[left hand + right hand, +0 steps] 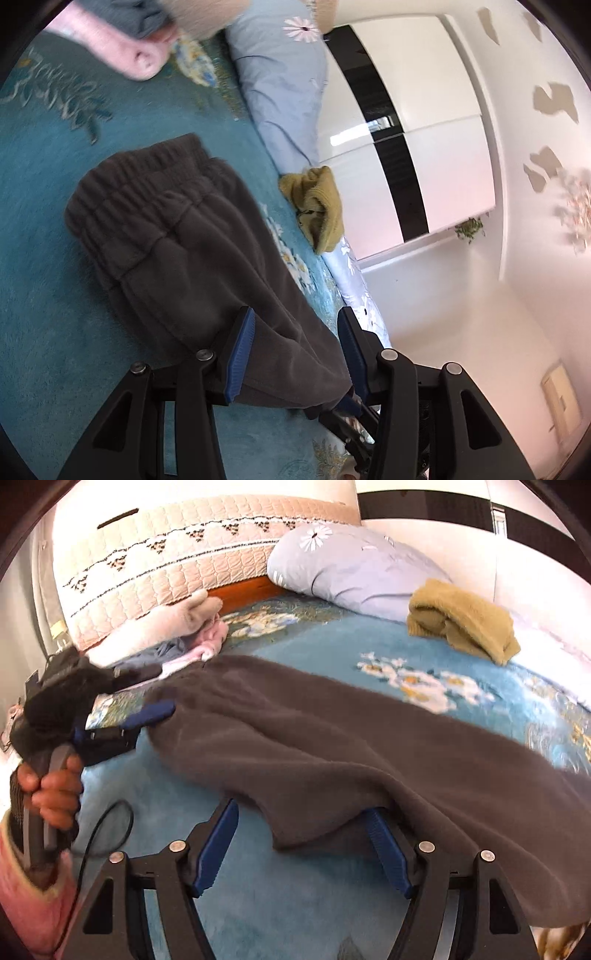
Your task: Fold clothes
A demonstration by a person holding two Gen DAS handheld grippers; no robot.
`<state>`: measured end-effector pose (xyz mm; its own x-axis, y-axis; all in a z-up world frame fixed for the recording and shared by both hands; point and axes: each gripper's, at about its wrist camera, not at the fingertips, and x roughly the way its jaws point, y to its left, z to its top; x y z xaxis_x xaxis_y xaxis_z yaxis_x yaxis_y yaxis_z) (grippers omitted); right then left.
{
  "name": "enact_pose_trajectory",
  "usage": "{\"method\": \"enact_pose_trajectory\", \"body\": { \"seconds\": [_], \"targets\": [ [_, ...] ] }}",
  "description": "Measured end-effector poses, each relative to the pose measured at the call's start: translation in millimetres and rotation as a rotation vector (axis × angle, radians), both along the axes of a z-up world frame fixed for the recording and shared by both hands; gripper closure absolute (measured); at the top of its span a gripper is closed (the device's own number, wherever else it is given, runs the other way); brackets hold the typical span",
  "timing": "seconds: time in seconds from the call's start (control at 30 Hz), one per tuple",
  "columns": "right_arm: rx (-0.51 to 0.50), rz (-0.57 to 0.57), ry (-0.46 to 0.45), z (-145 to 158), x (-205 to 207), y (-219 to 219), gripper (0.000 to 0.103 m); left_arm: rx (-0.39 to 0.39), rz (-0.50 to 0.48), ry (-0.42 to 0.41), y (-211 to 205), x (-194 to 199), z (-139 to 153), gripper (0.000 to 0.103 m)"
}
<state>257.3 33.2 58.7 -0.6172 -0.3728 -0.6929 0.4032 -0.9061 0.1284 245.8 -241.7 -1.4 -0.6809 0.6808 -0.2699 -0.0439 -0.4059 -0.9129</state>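
Observation:
Dark grey fleece trousers (pixel 184 229) lie on the blue floral bed cover (pixel 33 206), elastic waistband at the far end. My left gripper (pixel 295 321) is open, its blue-padded jaws on either side of a trouser leg. In the right wrist view the trousers (pixel 332 746) stretch across the bed. My right gripper (pixel 301 819) is open, with the cloth's hem draped over its right finger (pixel 384 845). The left gripper (pixel 147 716) shows at the left of that view, held in a hand (pixel 55 786).
A folded olive garment (pixel 461 620) lies by a pale blue pillow (pixel 351 565). Pink and grey clothes (pixel 122 40) are piled at the bed's head. A white and black wardrobe (pixel 406 129) stands beside the bed. A black cable (pixel 107 830) trails on the cover.

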Motion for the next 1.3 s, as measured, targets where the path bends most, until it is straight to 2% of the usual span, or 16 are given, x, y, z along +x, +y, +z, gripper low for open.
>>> {"method": "enact_pose_trajectory", "body": {
  "seconds": [0.17,0.27,0.33,0.37,0.4,0.43,0.47,0.57,0.6,0.63,0.7,0.87,1.0,1.1,1.17,1.3],
  "targets": [
    [-0.048,0.088,-0.083,-14.9,-9.8,-23.1,0.024,-0.019,0.022,-0.023,-3.4,-2.9,-6.0,0.055],
    [-0.048,0.076,-0.079,-15.0,-9.3,-22.6,0.024,-0.010,0.023,-0.033,-4.5,-2.8,-9.2,0.055],
    [-0.048,0.069,-0.076,-15.0,-9.0,-22.3,0.028,-0.011,0.021,-0.028,-4.5,-2.1,-8.6,0.055],
    [-0.049,0.065,-0.075,-15.0,-8.9,-22.2,0.035,-0.014,0.021,-0.026,-4.3,-1.7,-8.1,0.055],
    [-0.053,0.056,-0.077,-15.0,-9.1,-20.7,0.050,-0.015,0.021,-0.024,-4.4,-1.5,-7.9,0.055],
    [-0.078,0.024,-0.096,-15.3,-11.0,-12.8,0.060,-0.015,0.021,-0.023,-4.5,-1.3,-7.8,0.055],
    [-0.119,0.004,-0.125,-16.5,-11.9,-5.4,0.081,-0.011,0.021,-0.020,-4.7,-1.1,-7.9,0.055],
    [-0.413,0.025,-0.207,-7.3,-6.8,25.6,0.089,0.006,0.018,0.009,-6.6,1.0,-5.8,0.055],
    [-0.449,0.051,-0.192,-0.1,-0.8,30.5,0.090,0.011,0.015,0.024,-7.1,2.2,-3.7,0.055],
    [-0.451,0.075,-0.172,7.6,6.4,32.8,0.091,0.013,0.013,0.038,-7.0,3.1,-1.5,0.055],
    [-0.368,0.106,-0.177,9.3,16.8,28.9,0.092,0.001,0.007,0.056,-5.3,4.1,2.1,0.055],
    [-0.173,0.106,-0.330,-26.7,27.3,11.1,0.092,-0.071,0.007,-0.020,0.7,-2.2,-4.4,0.055],
    [-0.153,0.089,-0.356,-17.9,35.6,11.1,0.089,-0.067,0.022,-0.042,-3.1,-1.9,-9.1,0.055],
    [-0.111,0.091,-0.330,-0.4,51.4,18.0,0.089,-0.068,0.027,-0.042,-3.2,-1.6,-8.0,0.055],
    [-0.121,0.061,-0.271,16.0,54.5,32.9,0.089,-0.101,0.024,-0.027,2.6,-0.5,-3.2,0.055],
    [-0.150,-0.089,-0.168,27.7,38.4,57.4,0.088,-0.173,-0.114,0.086,41.0,5.0,14.3,0.055]
  ]
}}
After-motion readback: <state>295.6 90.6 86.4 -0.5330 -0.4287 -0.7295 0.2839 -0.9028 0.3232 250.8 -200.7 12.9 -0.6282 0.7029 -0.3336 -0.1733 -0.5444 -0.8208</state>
